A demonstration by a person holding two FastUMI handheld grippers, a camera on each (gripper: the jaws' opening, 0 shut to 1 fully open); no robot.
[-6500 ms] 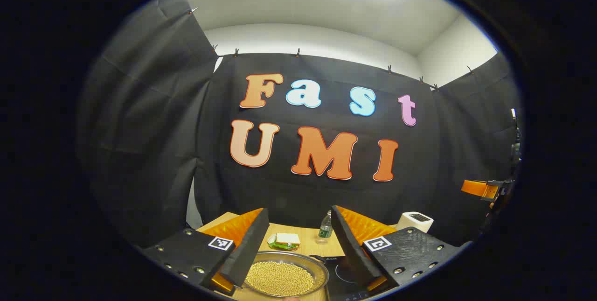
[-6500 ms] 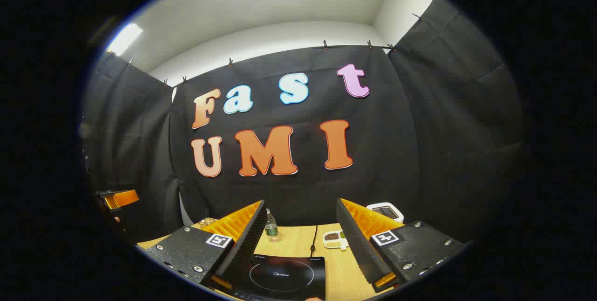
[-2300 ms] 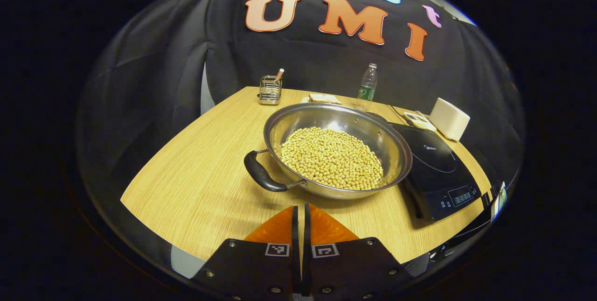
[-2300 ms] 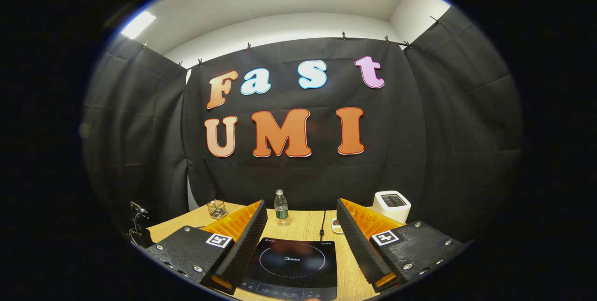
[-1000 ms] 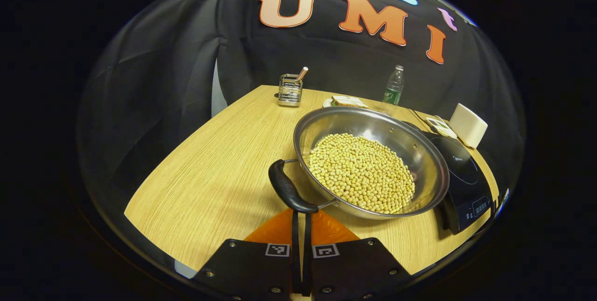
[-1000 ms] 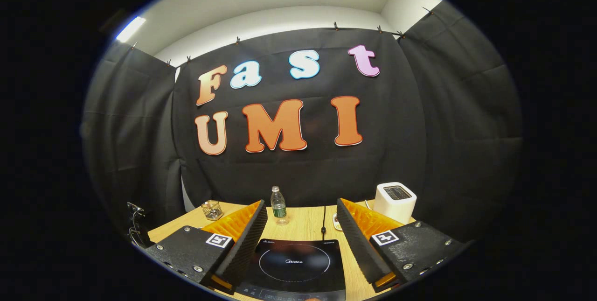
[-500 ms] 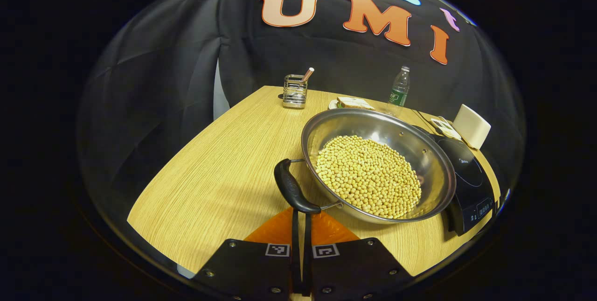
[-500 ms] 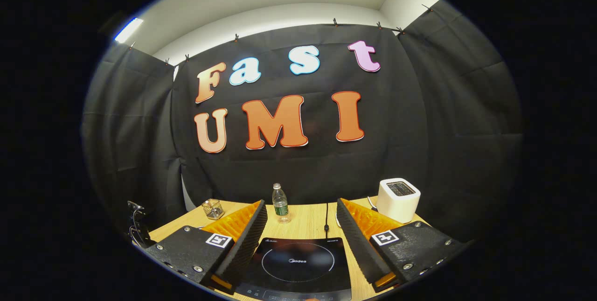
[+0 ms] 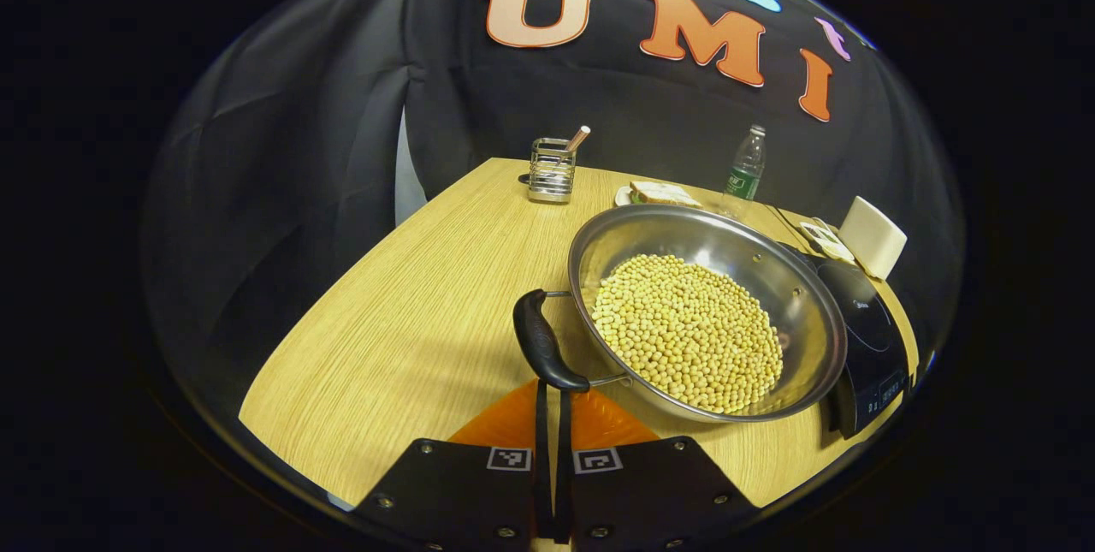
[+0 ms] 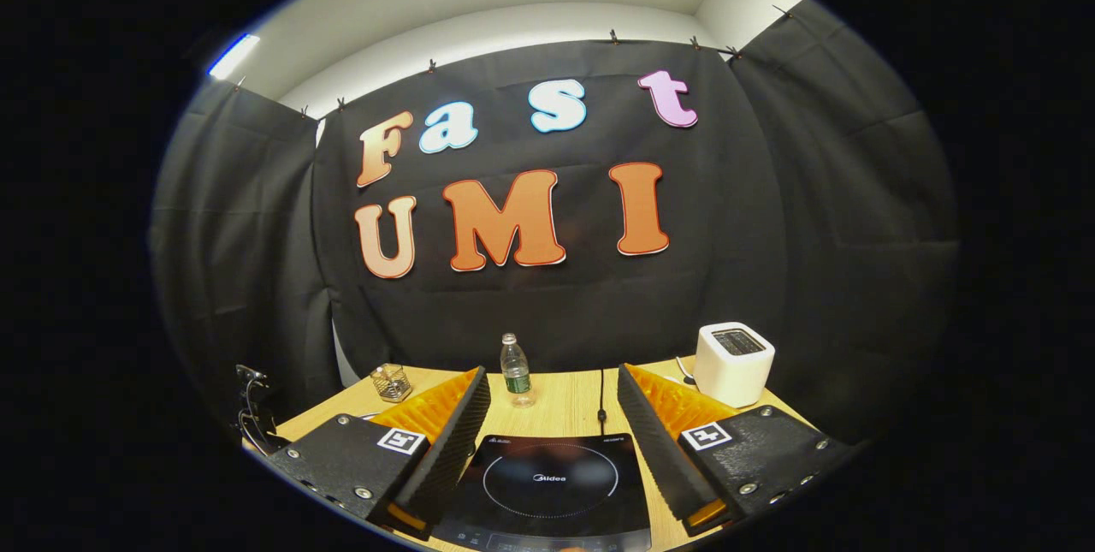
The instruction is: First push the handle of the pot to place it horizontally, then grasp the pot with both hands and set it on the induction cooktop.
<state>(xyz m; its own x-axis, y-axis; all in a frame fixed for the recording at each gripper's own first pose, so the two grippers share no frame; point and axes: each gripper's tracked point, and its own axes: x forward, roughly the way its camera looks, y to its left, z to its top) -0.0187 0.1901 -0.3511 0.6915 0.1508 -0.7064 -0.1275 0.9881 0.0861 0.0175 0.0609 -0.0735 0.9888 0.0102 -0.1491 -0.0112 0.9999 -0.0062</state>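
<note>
Your left hand-held gripper (image 9: 552, 394), fingers together, touches the pot's handle (image 9: 541, 350); your right hand-held gripper (image 10: 552, 415) hangs spread above the induction cooktop (image 10: 547, 483).

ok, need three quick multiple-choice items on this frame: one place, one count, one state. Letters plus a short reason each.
1. Where is the pot?
A. On the cooktop
B. On the table beside the cooktop
C. Held in the air

2. How many bottles stand on the table?
A. One
B. Two
C. Three

3. How is the left gripper?
A. Wide open
B. Shut on the bottle
C. Shut, tips at the pot handle

Key: 1 B, the pot rests on wood next to the cooktop. 2 A, a single bottle shows at the back. 3 C, its fingers meet just below the handle.
</note>
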